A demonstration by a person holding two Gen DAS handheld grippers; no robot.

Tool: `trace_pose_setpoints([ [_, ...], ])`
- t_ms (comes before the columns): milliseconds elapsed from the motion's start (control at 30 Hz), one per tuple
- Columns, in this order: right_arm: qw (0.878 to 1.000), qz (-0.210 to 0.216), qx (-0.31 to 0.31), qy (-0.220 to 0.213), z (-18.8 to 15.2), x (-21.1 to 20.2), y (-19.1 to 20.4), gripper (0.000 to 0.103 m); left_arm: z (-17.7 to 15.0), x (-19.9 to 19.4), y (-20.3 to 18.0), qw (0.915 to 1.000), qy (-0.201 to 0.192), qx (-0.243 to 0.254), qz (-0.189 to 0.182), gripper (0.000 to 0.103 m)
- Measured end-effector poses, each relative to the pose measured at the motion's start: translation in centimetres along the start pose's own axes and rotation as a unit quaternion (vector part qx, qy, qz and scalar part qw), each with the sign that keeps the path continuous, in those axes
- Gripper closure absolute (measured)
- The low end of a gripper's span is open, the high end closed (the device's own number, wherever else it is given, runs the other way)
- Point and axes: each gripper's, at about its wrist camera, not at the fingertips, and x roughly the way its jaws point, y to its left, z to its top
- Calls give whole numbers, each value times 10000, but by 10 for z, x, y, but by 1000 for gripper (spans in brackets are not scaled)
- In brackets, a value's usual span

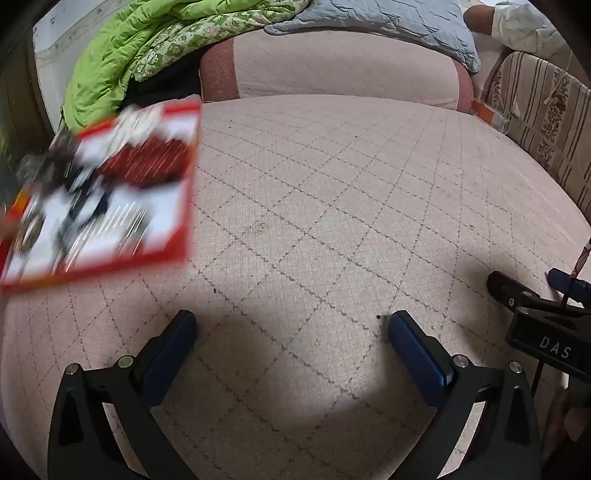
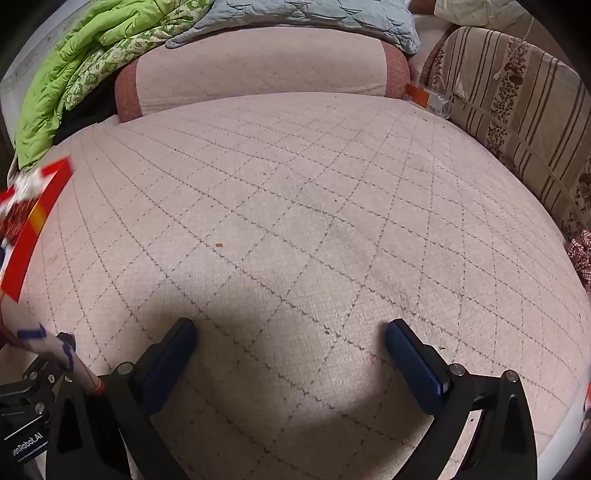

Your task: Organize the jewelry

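A flat red-rimmed box point(image 1: 107, 192) with a jumble of dark, white and red jewelry lies on the quilted bed cover point(image 1: 332, 206) to the left. It is blurred, so single pieces cannot be told apart. The right wrist view catches only its red edge point(image 2: 33, 229) at the far left. My left gripper point(image 1: 291, 321) hangs open over bare cover to the right of the box, nothing between its blue pads. My right gripper point(image 2: 291, 326) is likewise open and empty over the cover; it also shows as the right gripper point(image 1: 522, 277) at the right edge of the left wrist view.
A pink bolster point(image 1: 332, 66) lies across the far end of the bed. A green quilt point(image 1: 122, 55) and a grey-blue pillow point(image 1: 388, 22) are piled behind it. A striped floral cushion point(image 2: 517, 110) borders the right side. A person's white sleeve point(image 1: 521, 26) shows at the top right.
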Motion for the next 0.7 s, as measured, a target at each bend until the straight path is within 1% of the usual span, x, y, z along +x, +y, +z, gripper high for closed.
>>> trace_pose_setpoints([
  [67, 10000, -45, -39, -15, 0, 0, 1, 0, 0, 0, -1, 10000, 4, -4, 3, 0],
  [100, 10000, -36, -37, -8, 0, -1, 1, 0, 1, 0, 6, 9999, -12, -51, -100, 0],
  [267, 10000, 23, -17, 13, 0, -3, 4, 0, 3, 1, 11, 9999, 20, -47, -88, 0],
  [333, 10000, 71, 9, 12, 0, -4, 4, 0, 0, 1, 3, 10000, 4, -2, -34, 0],
  [367, 10000, 28, 27, -6, 3, -4, 0, 0, 0, 1, 4, 10000, -2, -2, -37, 0],
  [700, 10000, -21, 82, 38, 3, 2, 5, 0, -1, 2, 7, 10000, 4, 3, -35, 0],
])
